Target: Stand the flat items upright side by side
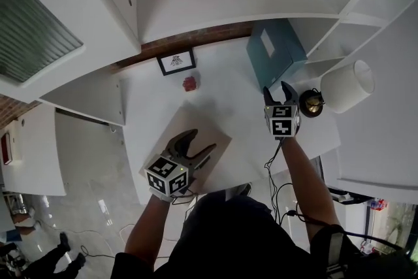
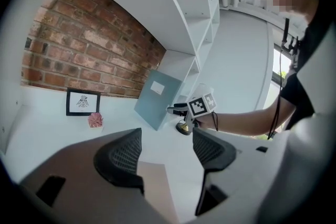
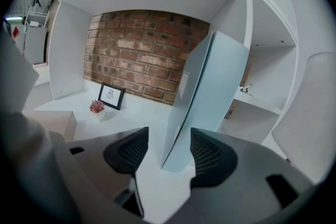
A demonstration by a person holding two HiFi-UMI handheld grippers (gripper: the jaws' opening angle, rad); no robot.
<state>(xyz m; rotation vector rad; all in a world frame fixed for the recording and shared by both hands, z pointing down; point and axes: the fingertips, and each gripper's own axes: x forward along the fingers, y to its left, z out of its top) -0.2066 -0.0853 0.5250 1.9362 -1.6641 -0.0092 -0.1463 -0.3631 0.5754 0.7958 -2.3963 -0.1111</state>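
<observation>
A white bench (image 1: 228, 108) sits under white shelves, with a red brick wall (image 3: 142, 50) at the back. Seen from above, the blue flat item (image 1: 274, 49) is at about 1 o'clock on the bench. It stands up on its edge, tipped a little, right beside a white shelf wall. It has a small white label on its side.

The right claw (image 1: 277, 89) points at the near edge of the blue flat item. Its two black fingers are apart, and the edge lines up with the gap, but the pads do not touch it.

The brown flat item (image 1: 196, 124) lies flat at about 7 o'clock. The left claw (image 1: 202, 140) hangs over it with its fingers wide apart, holding nothing.

A little picture frame (image 1: 176, 62) stands at 11 o'clock by the wall, with a small pink thing (image 1: 190, 83) just in front of it. A lamp (image 1: 346, 85) with a white shade is at 3 o'clock, near the right claw.
</observation>
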